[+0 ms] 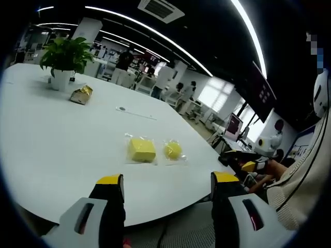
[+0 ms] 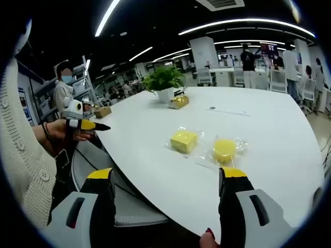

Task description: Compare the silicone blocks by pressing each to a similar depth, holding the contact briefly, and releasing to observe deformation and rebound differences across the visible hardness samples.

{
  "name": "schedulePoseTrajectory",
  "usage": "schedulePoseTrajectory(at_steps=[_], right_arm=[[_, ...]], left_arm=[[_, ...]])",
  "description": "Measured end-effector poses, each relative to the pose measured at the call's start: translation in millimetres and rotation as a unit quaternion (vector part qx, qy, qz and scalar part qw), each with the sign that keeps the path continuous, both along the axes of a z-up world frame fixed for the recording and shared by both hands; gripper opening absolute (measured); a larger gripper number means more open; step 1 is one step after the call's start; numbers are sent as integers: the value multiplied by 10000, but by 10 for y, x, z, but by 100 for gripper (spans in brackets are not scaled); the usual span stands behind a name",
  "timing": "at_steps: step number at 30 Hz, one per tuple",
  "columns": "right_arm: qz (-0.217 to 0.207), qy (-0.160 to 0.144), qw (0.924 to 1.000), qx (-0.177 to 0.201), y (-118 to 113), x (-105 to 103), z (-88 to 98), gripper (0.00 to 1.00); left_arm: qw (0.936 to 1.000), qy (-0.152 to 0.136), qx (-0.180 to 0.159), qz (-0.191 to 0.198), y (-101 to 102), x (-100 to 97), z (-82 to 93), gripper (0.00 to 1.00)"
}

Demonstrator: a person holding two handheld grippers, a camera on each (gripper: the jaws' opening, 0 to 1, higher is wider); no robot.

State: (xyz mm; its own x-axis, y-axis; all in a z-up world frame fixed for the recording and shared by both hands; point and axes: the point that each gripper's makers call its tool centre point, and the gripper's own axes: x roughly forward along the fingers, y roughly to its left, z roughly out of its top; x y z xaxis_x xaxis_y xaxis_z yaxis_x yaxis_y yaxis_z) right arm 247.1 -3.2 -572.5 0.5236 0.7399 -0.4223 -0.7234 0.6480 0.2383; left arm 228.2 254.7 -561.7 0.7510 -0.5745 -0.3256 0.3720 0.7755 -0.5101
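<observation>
With my left gripper (image 1: 167,182) and right gripper (image 2: 168,178) both spread wide and empty, short of the bagged square block (image 1: 141,150) and round block (image 1: 172,150) mid-table, I risk the slick wrappers skidding under an off-centre press.

The table (image 1: 62,150) is showing a smooth, matt white top. 2 yellow blocks, a square block (image 1: 141,150) and a round block (image 1: 172,150), are lying in clear, glossy plastic wrappers. A crinkled gold foil packet (image 1: 81,94) is gleaming far left.
</observation>
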Motion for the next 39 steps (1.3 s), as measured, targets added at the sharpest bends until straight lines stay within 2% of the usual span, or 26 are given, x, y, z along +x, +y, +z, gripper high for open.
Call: schedulePoseTrajectory(at_steps=[11,24,26,27,29,34,39], right_arm=[[-38,-6,10000,-31,-49,23,-5,77],[-102,126,9999,12,-94,67,-23,82],[-123,148,9998,13,-100,71,-29,82],[-141,155,9998,5,-105,73,-34,82],[-180,187,9997,18,-108,72,-42,82],[-270,269,9993,-21,-128,68,-78,82],[-415,295,9987,-101,-169,91,-103,81]], left_arm=[[9999,46,9,-123,-41,-15,-8,69],[9989,167,78,-439,-132,24,-32,71],[9982,238,-15,-544,-172,26,-41,71],[9977,256,-194,-598,-217,32,-16,71],[9970,273,-343,-631,-257,66,-3,72],[9960,336,-420,-707,-300,194,-18,72],[9950,473,-555,-677,-280,474,-44,73]])
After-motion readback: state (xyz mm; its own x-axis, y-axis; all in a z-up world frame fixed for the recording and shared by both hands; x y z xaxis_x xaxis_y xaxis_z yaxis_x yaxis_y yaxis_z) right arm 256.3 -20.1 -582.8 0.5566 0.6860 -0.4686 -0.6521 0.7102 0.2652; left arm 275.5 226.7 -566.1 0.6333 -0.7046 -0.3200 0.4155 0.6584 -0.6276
